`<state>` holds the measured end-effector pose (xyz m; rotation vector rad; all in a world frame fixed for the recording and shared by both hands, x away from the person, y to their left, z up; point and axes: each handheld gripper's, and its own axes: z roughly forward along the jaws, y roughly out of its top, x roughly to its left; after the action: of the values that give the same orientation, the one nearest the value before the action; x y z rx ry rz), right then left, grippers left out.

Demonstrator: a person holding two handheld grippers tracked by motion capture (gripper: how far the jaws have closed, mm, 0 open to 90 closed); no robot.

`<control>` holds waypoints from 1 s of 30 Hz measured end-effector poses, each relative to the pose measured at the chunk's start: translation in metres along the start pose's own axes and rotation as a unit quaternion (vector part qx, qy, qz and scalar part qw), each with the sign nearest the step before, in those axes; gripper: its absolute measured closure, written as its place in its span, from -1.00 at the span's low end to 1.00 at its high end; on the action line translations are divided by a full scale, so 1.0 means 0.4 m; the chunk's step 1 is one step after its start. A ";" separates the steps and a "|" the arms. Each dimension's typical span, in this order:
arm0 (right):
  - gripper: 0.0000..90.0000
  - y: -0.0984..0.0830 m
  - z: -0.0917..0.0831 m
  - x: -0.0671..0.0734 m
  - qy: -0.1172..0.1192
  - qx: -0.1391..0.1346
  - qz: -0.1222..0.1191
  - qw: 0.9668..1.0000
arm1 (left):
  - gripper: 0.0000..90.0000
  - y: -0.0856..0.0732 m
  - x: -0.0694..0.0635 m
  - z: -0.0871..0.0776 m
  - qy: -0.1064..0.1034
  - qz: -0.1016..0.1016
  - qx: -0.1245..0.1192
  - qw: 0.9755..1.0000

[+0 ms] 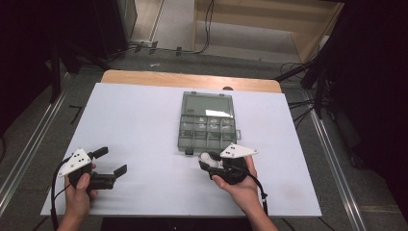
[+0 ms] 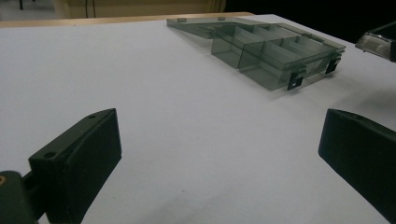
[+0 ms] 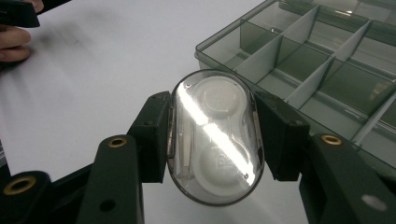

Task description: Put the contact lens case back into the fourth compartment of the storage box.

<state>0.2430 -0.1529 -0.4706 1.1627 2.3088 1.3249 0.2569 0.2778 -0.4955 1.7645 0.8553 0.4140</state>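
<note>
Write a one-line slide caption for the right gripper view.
Right gripper clamps an oval clear case beside the open compartment box.

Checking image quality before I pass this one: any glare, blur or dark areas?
Right gripper view: a bright glare streak crosses the clear oval plastic case, and the hand at the top left is blurred. Left gripper view: near jaws soft. High view: evenly lit white table, dark surroundings.
</note>
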 end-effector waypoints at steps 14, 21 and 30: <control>0.05 0.001 -0.010 -0.015 -0.004 -0.004 0.008 1.000 | -1.00 0.000 0.000 -0.001 0.001 0.000 0.000 1.000; 0.05 0.001 -0.015 -0.024 -0.008 -0.004 0.010 1.000 | -1.00 0.000 0.000 -0.001 0.001 0.000 0.000 1.000; 0.05 0.001 -0.025 -0.044 -0.014 -0.008 0.019 1.000 | -1.00 0.000 0.001 -0.002 0.000 -0.001 -0.002 1.000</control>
<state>0.2494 -0.1718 -0.4677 1.2191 2.2617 1.3296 0.2567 0.2788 -0.4953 1.7603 0.8562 0.4129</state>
